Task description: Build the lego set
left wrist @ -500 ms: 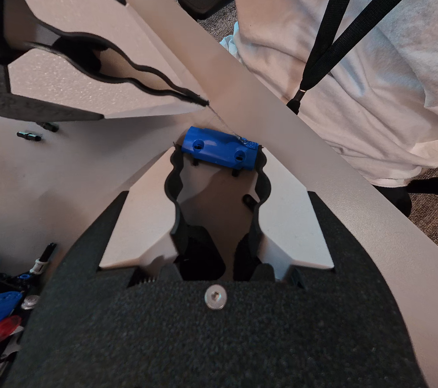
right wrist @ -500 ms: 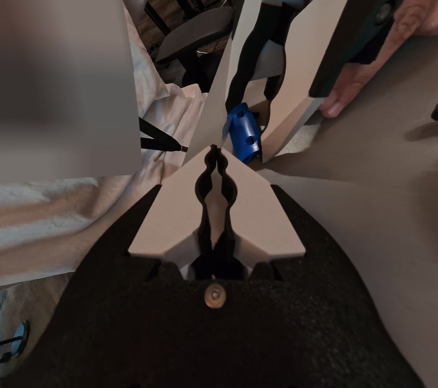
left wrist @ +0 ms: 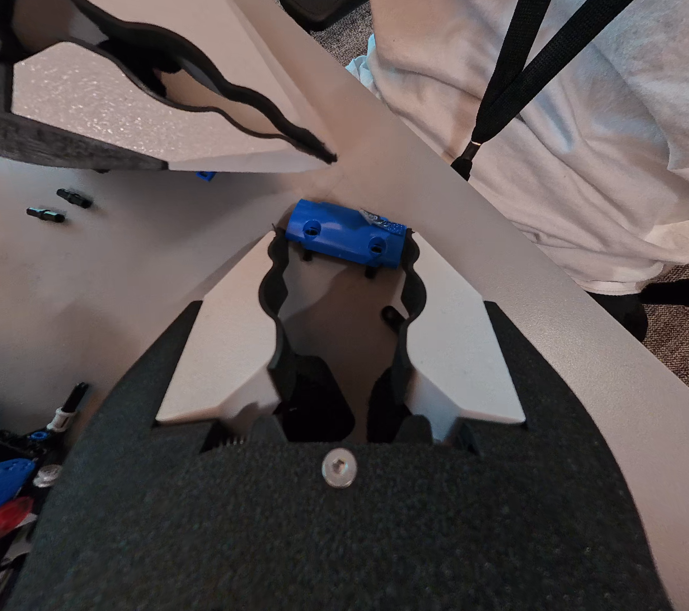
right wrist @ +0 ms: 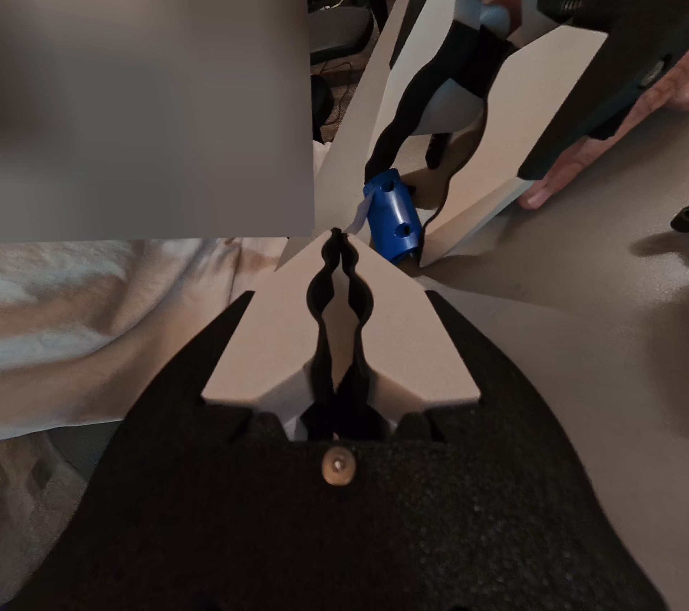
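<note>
My left gripper (left wrist: pixel 345 238) is shut on a blue lego piece (left wrist: pixel 343 238) with two round holes, held crosswise between its fingertips just above the white table (left wrist: pixel 112 294) near the table's edge. A patterned sticker (left wrist: pixel 380 220) lies partly on the piece's top. My right gripper (right wrist: pixel 337 233) is shut, tips right beside the piece (right wrist: pixel 391 216). A pale strip of the sticker (right wrist: pixel 358 216) runs from the piece to those tips and looks pinched there. In the left wrist view the right gripper (left wrist: pixel 328 156) comes in from the upper left.
Two black pins (left wrist: pixel 74 198) lie on the table at left and another pin (left wrist: pixel 391 315) lies under my left gripper. A pile of loose parts (left wrist: pixel 15 473) sits at the lower left. A person in a white shirt (left wrist: pixel 522 108) stands at the table edge. A hand (right wrist: pixel 559 175) holds the left gripper. The grippers are tip to tip, or close to it.
Almost nothing. The right gripper has tilted slightly by the blue piece; the left gripper still holds the piece in the same place.
</note>
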Demonstrator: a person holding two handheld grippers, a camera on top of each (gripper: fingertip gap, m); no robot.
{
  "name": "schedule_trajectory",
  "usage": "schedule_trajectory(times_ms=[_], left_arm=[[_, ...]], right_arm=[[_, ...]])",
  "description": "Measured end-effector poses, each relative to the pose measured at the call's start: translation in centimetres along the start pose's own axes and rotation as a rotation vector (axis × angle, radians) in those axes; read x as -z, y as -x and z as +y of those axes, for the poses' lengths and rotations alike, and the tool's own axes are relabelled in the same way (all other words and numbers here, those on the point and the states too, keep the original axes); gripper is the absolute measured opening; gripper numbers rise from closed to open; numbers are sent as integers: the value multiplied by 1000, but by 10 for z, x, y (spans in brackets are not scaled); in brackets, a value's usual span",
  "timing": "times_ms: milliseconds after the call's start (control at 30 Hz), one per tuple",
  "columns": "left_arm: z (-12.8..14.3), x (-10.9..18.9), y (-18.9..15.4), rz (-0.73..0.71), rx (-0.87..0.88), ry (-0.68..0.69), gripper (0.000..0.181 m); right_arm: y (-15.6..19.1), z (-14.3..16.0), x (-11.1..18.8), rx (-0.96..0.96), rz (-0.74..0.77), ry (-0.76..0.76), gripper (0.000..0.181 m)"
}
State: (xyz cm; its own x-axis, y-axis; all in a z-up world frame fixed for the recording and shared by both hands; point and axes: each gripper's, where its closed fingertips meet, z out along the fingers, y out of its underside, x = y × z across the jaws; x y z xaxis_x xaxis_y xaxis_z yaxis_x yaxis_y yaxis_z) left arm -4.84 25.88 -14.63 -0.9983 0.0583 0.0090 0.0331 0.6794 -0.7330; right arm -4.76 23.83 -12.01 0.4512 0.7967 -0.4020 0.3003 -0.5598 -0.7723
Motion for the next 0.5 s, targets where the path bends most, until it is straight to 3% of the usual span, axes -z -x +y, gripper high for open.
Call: schedule_trajectory(times_ms=[500], left_arm=[[0, 0, 0, 0, 0, 0, 60]], right_arm=[[-1, -6, 5, 66, 63, -11, 0]])
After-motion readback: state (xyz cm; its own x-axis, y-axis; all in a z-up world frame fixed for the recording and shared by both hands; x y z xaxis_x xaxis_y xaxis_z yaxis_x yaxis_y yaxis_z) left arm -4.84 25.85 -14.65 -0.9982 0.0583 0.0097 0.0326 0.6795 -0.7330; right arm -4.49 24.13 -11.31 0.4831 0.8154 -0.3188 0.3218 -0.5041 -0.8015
